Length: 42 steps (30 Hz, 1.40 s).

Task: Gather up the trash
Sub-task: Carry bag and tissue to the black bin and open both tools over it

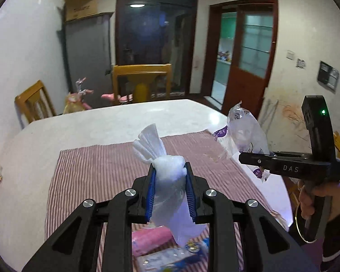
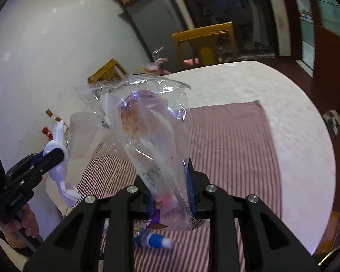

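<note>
My left gripper (image 1: 170, 170) is shut on a knotted white plastic bag (image 1: 167, 167) and holds it above the striped cloth (image 1: 97, 165). The bag's tail hangs down between the fingers. My right gripper (image 2: 168, 172) is shut on a clear plastic wrapper (image 2: 147, 117) with purple print and holds it upright over the cloth (image 2: 233, 140). In the left wrist view the right gripper (image 1: 244, 156) shows at the right with the wrapper (image 1: 244, 133). In the right wrist view the left gripper (image 2: 54, 156) shows at the left with the white bag (image 2: 59, 170).
A pink packet (image 1: 149, 240) and a printed packet (image 1: 170, 258) lie on the cloth below my left gripper. A small blue-and-white bottle (image 2: 156, 241) lies below my right gripper. The white table (image 1: 106, 120) has wooden chairs (image 1: 142, 79) at its far side.
</note>
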Available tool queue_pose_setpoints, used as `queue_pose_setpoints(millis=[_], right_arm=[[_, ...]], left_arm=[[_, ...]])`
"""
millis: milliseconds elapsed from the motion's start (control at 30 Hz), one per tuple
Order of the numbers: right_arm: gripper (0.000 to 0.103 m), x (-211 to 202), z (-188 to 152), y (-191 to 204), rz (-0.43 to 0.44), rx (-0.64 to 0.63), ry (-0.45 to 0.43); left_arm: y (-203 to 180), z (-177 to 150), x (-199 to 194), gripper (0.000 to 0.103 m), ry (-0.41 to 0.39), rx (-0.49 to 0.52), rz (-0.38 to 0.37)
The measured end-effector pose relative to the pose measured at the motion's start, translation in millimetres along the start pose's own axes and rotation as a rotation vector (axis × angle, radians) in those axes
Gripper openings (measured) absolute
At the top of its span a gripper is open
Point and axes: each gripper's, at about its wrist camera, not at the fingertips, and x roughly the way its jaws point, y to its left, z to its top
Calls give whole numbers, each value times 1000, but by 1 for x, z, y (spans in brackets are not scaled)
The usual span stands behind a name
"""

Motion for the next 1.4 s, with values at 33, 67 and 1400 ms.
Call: queue_pose_setpoints(millis=[33, 67, 1400], right_arm=[[23, -5, -3, -3, -6, 10, -9], [23, -16, -9, -9, -21, 29, -29], [83, -214, -386, -332, -814, 1056, -24]], left_arm=[[-7, 0, -2, 23, -3, 10, -8], [-11, 0, -4, 23, -4, 19, -15], [-356, -84, 8, 24, 143, 531, -567]])
